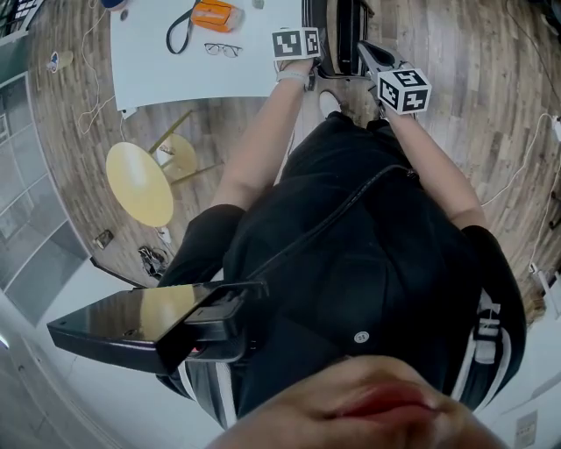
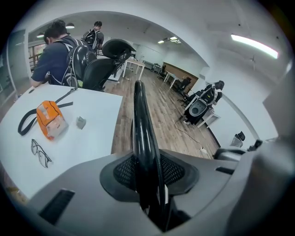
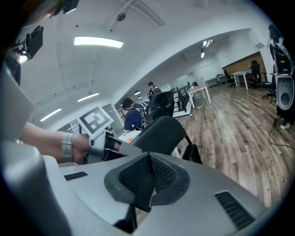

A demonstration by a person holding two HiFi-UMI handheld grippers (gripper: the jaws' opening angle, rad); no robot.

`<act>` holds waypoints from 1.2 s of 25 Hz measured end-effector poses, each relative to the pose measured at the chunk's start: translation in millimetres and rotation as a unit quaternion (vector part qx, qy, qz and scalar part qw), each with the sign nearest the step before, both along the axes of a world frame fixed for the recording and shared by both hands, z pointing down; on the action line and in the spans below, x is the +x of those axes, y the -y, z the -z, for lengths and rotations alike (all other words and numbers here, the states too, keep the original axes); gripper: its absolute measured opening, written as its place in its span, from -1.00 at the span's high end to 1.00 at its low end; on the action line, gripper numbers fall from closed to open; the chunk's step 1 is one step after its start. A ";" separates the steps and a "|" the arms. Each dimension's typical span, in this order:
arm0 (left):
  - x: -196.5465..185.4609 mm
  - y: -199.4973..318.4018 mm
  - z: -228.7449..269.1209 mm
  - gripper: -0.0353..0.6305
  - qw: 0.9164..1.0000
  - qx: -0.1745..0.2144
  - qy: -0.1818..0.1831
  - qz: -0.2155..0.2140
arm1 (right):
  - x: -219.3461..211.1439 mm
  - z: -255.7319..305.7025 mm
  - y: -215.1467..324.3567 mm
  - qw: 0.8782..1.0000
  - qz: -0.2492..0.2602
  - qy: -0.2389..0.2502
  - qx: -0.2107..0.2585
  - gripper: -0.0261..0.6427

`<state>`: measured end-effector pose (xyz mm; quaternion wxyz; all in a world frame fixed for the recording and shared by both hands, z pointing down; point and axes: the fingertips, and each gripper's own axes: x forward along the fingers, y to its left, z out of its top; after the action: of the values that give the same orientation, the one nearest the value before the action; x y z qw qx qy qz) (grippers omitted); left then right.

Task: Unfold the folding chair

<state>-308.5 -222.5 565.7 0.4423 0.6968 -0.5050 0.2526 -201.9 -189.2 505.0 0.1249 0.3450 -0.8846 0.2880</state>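
Observation:
The black folding chair (image 1: 340, 33) stands folded on the wood floor beside the white table, just ahead of the person. My left gripper (image 1: 302, 48) grips its top: in the left gripper view the chair's glossy black edge (image 2: 140, 115) runs up from between the jaws, and the left gripper (image 2: 148, 173) has its mesh pads pressed on both sides of it. My right gripper (image 1: 386, 70) hangs to the right of the chair, apart from it. In the right gripper view the right gripper (image 3: 148, 173) is shut with nothing between its jaws, and the chair's dark back (image 3: 163, 131) lies just beyond.
The white table (image 1: 193, 79) holds an orange pouch (image 1: 215, 15) with a black strap and a pair of glasses (image 1: 223, 50). A yellow stool (image 1: 140, 182) stands at the left. Cables lie on the floor. People (image 2: 55, 53) sit at the table's far end, with office chairs (image 2: 113, 57) behind.

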 end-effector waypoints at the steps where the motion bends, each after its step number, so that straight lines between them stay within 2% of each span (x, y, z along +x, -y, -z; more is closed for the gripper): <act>1: 5.3 0.3 0.8 0.59 1.000 0.002 -0.001 0.000 | 4.4 -13.8 3.1 1.000 -0.008 -0.011 -0.010 0.90; 6: 36.9 5.0 9.1 0.60 1.000 0.014 -0.012 -0.006 | 12.1 -84.0 14.8 0.996 -0.007 -0.048 -0.072 0.89; 11: 55.3 7.7 12.8 0.60 1.000 0.026 -0.005 -0.005 | 17.7 -150.1 27.1 0.989 -0.011 -0.089 -0.114 0.89; 13: 61.9 7.4 15.4 0.61 1.000 0.029 -0.003 -0.005 | 27.5 -169.3 33.1 0.986 -0.019 -0.107 -0.125 0.80; 16: 69.0 3.8 19.1 0.61 0.999 0.032 0.000 -0.010 | 35.6 -194.3 38.1 0.981 -0.039 -0.118 -0.150 0.55; 21: 80.4 7.0 23.9 0.60 0.999 0.042 0.005 -0.017 | 20.1 -222.6 51.8 0.977 -0.052 -0.129 -0.161 0.21; 24: 90.0 4.8 25.4 0.59 0.999 0.044 0.004 -0.024 | 22.3 -230.3 55.1 0.971 -0.079 -0.147 -0.172 0.14; 27: 96.0 4.1 26.2 0.58 0.998 0.047 0.000 -0.029 | 4.9 -242.6 53.5 0.969 -0.077 -0.119 -0.202 0.12; 30: 95.9 4.4 23.7 0.57 0.998 0.050 -0.003 -0.029 | -2.8 -255.5 52.8 0.964 -0.081 -0.117 -0.225 0.12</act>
<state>-212.6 -226.9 542.1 0.4011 0.7332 -0.4951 0.2375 -204.7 -242.0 760.5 0.2779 0.4098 -0.7454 0.4462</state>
